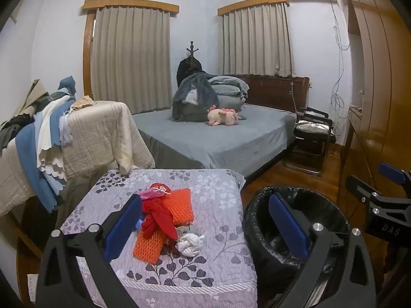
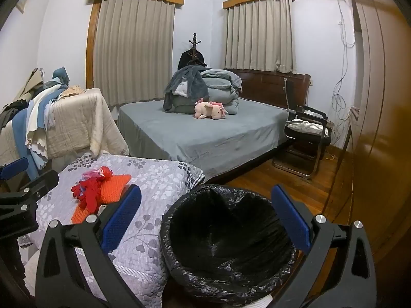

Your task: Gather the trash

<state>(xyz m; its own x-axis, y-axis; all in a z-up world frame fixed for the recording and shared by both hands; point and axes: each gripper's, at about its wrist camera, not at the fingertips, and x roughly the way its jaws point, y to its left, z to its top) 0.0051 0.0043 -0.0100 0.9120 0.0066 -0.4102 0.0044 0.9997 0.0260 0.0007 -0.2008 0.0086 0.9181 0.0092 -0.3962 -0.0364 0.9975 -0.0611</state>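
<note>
The left hand-held gripper (image 1: 205,223) hangs released above a surface (image 1: 218,192) draped in a grey leaf-print quilt, its blue pads spread wide with nothing between them. On the quilt lies the trash: two pieces of orange foam netting (image 1: 177,205), a red mesh bag (image 1: 158,218) tangled over them, and a crumpled white tissue (image 1: 190,243) just beside. Something pink at the pile's far end is hard to identify. The left pad covers the pile's near-left edge. A bin lined with a black bag (image 2: 226,238) stands beside the surface on the wood floor; its base is cut off. The right hand-held gripper (image 2: 205,220), also released and empty, hovers over the bin's mouth, where the dark interior shows no contents clearly.
</note>
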